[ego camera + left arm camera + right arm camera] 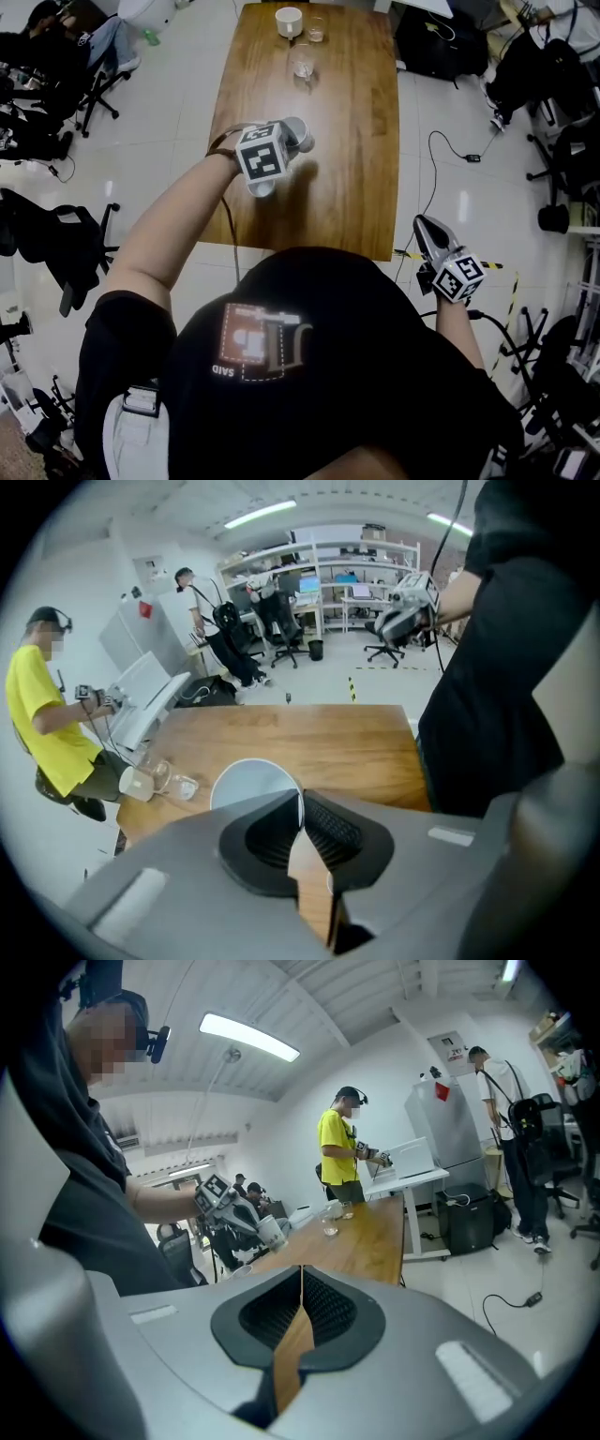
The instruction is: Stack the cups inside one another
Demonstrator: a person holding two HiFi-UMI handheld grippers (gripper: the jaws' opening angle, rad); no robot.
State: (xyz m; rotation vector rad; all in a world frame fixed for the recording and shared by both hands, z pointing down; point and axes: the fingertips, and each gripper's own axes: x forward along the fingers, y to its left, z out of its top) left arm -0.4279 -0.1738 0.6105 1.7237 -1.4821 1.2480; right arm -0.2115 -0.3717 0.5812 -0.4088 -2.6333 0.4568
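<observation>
Left tongs are pinched on the wall of a white cup, holding it tilted above the wooden worktop — right tongs pressed together, empty, off its near corner. Far end: another white cup, one glass, a second glass.

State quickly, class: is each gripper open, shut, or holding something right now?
Left gripper: shut on the white cup, gripping it by its rim.
Right gripper: shut, nothing between its jaws.
</observation>
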